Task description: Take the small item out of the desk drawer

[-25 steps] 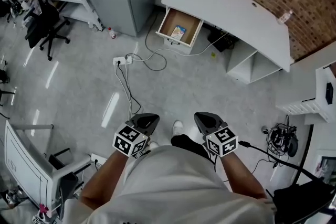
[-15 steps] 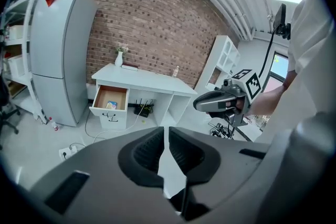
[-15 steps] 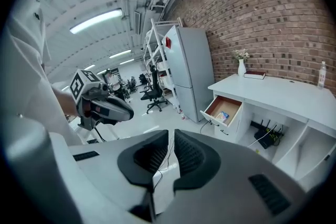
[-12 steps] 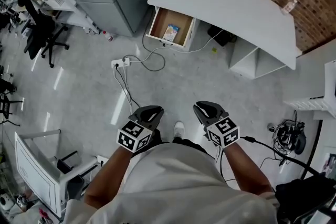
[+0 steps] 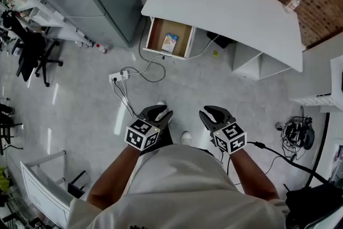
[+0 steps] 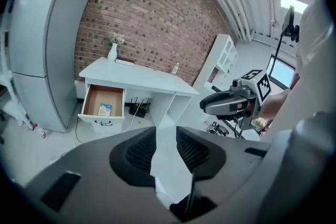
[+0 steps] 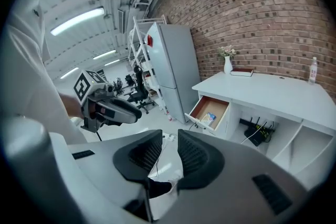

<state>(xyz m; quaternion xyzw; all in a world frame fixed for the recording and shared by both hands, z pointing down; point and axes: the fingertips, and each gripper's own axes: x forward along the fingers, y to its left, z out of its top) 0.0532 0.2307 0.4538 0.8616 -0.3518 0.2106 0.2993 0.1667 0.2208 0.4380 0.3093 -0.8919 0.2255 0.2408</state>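
**Head view:** the person stands well apart from the white desk. Its drawer is pulled open, and the small item lies inside. The left gripper and right gripper are held side by side before the body.

**Left gripper view:** the jaws are narrowly apart and opening, with nothing between them.

**Right gripper view:** the jaws are narrowly apart and empty. The drawer and the small item show far beyond them.
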